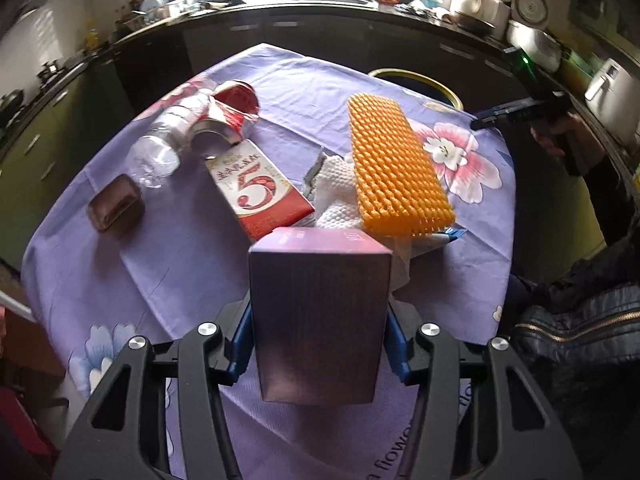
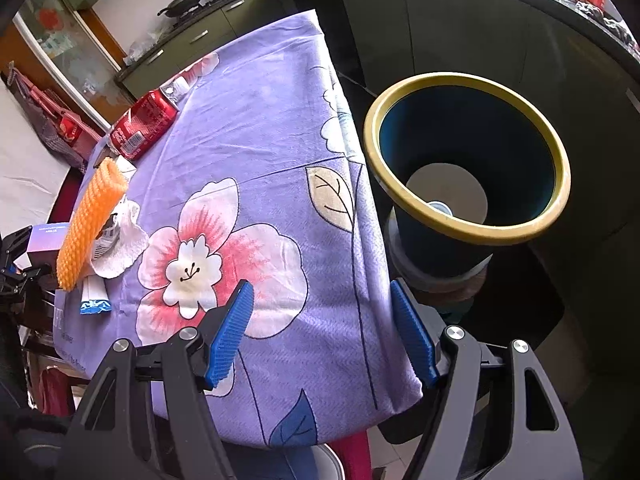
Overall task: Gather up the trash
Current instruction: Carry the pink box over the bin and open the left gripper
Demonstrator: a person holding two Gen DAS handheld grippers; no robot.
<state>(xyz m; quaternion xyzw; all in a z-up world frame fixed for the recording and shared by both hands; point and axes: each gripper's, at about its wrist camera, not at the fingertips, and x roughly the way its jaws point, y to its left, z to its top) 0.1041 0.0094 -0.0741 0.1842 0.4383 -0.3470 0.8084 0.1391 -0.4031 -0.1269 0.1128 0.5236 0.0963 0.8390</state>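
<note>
My left gripper is shut on a purple-brown carton box and holds it above the near part of the table. Beyond it lie an orange foam net, white crumpled tissue, a red-and-white "5" carton, red cans, a clear plastic bottle and a brown tub. My right gripper is open and empty over the table's edge, beside a blue bin with a yellow rim. The bin's rim also shows in the left wrist view.
The table has a purple floral cloth. A blue-and-white wrapper lies near the foam net. A red can lies at the far side. Dark kitchen cabinets and cluttered counters ring the table.
</note>
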